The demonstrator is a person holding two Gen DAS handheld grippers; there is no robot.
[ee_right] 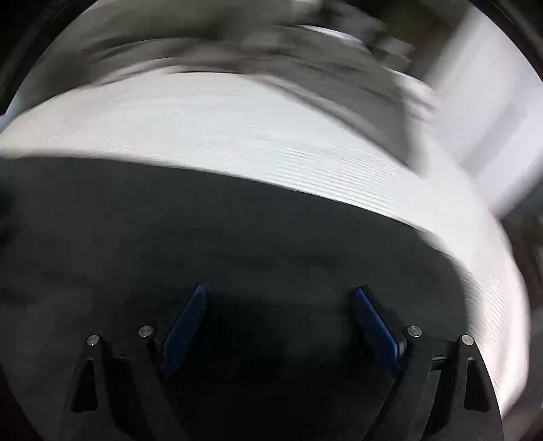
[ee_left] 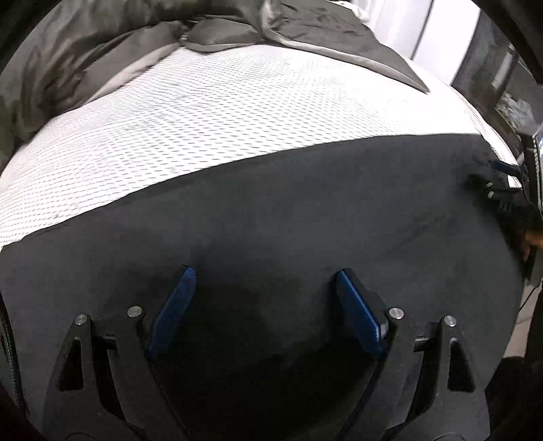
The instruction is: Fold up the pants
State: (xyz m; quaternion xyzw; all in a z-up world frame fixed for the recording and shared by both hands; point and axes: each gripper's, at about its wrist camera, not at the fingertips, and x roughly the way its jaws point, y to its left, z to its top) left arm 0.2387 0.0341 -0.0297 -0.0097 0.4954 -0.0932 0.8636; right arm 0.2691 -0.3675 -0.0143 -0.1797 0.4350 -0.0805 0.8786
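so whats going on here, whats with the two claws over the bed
A person is holding a claw in each hand over dark pants spread flat on a white textured mattress. The left claw and the right claw both stand open above the fabric, with nothing gripped. A rumpled grey blanket lies at the far end. The right wrist view is blurred. No fold shows in the part of the pants in view.

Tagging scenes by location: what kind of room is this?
Probably a bedroom. The dark pants lie flat on a white dotted-weave mattress, and a rumpled grey-olive satin duvet is bunched along its far side. A white wall stands behind. The right wrist view is too blurred to add more.
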